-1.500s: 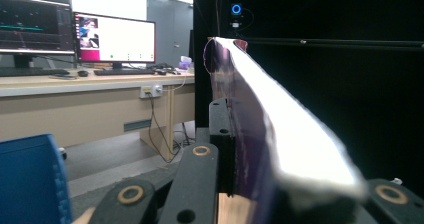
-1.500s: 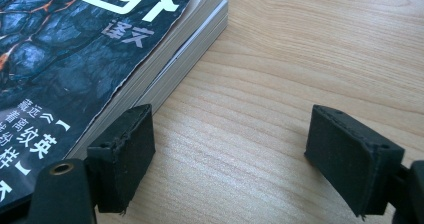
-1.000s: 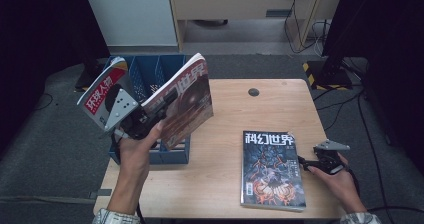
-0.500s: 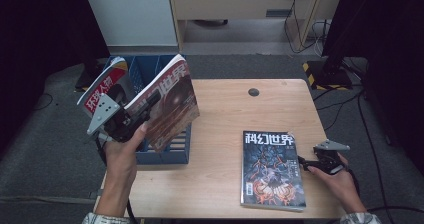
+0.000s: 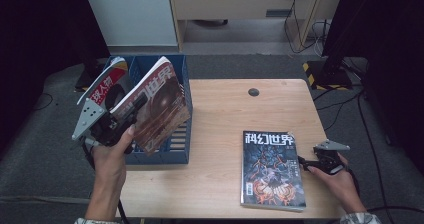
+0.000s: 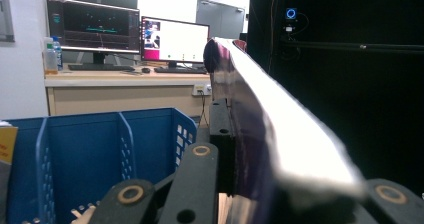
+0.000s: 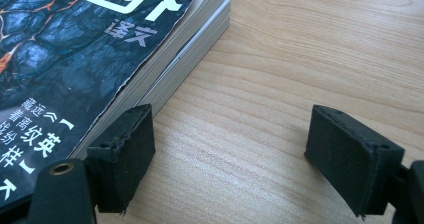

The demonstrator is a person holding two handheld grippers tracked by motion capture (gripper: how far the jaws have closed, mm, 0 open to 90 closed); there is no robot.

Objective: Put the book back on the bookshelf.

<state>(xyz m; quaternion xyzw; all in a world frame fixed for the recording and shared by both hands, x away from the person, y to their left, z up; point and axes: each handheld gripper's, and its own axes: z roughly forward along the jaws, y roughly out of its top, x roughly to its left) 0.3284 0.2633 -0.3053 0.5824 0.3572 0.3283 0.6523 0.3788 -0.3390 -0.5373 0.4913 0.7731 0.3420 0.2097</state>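
My left gripper (image 5: 127, 111) is shut on a dark-covered magazine (image 5: 157, 104) and holds it tilted above the blue file box (image 5: 165, 153). In the left gripper view the magazine (image 6: 280, 134) stands edge-on against the black jaw, with the box's dividers (image 6: 90, 154) below. A red-and-white magazine (image 5: 102, 86) leans in the box's left compartment. A short stack of magazines (image 5: 272, 169) lies flat on the wooden table (image 5: 225, 114). My right gripper (image 5: 302, 163) rests open at the stack's right edge; its jaws (image 7: 230, 154) have bare wood between them, and the left pad sits beside the stack (image 7: 100, 49).
A small dark round disc (image 5: 253, 91) sits near the table's far edge. The blue box overhangs the table's left side. Cables and a black stand are on the floor at the right. A desk with monitors (image 6: 125, 34) stands beyond the box.
My left hand has carried the held magazine leftward, from over the box's right side to over its middle. The right hand and the stack have not moved.
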